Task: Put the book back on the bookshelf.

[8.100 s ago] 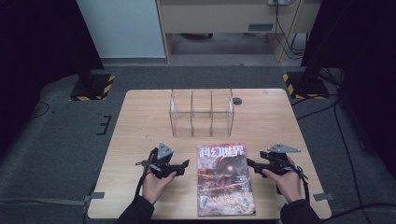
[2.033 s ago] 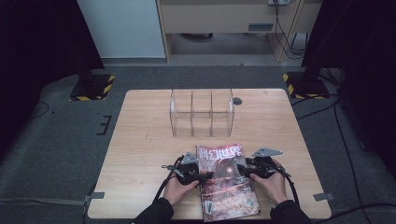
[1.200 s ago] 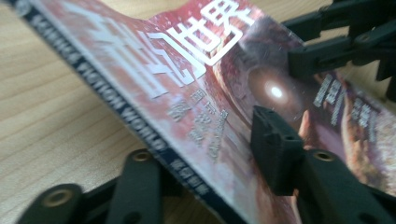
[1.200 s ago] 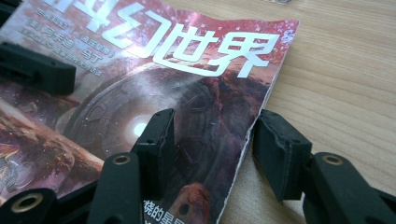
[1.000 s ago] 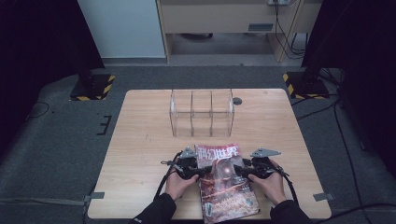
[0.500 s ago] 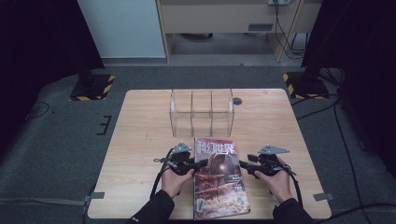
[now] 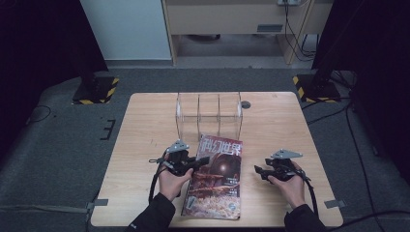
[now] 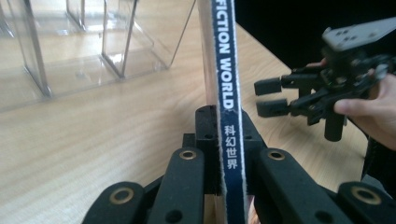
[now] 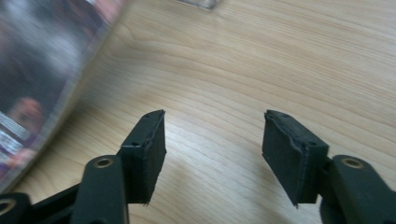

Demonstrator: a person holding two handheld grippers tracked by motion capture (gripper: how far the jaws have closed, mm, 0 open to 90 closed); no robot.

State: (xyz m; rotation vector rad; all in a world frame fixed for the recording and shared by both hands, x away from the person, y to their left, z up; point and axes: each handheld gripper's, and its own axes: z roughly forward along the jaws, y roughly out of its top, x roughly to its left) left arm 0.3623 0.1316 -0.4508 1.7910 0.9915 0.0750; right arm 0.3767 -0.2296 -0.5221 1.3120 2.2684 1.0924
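Magazine (image 7: 215,176) pickup looks done: left gripper (image 8: 219,140) clamps its spine just before the rack (image 7: 209,114) (slots bare), right gripper (image 9: 212,140) hangs wide beside it, and slotting it in remains.

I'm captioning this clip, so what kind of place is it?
Probably a lab or studio set up for recording handling tasks: a lone wooden table on grey carpet, dark curtains at both sides, stands with hazard-striped bases, and cables trailing across the floor.
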